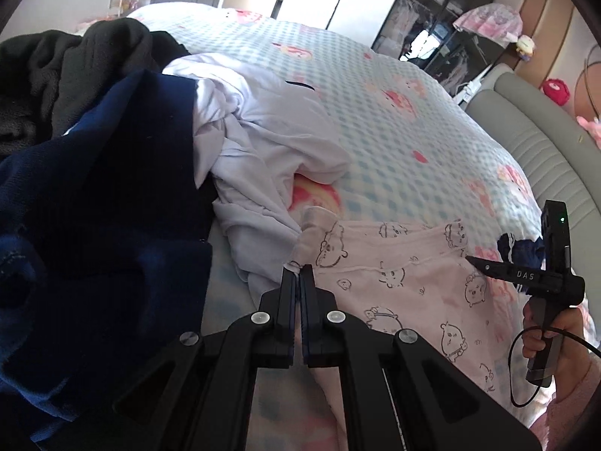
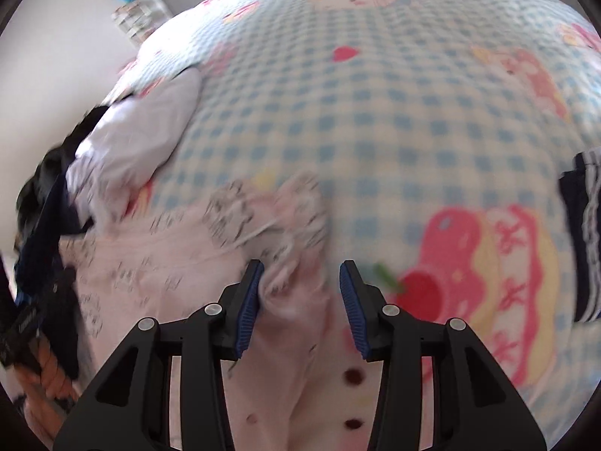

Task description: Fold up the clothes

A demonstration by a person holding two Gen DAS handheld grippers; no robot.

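Left gripper (image 1: 299, 268) pinched tight on cuff edge of pink printed garment (image 1: 394, 285). Right gripper (image 2: 300, 282) spread wide over bunched fabric, gripping nothing; its view blurred. Garment lies rumpled on checked bedspread (image 1: 394, 131), beside white shirt (image 1: 270, 127) and navy pile (image 1: 94, 206). Judgement: right should close on matching edge, then both draw cloth taut and flat.

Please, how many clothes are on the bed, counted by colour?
Black: 1
Navy blue: 1
White: 1
Pink with bear print: 1
Navy with white stripes, folded: 1
Total: 5
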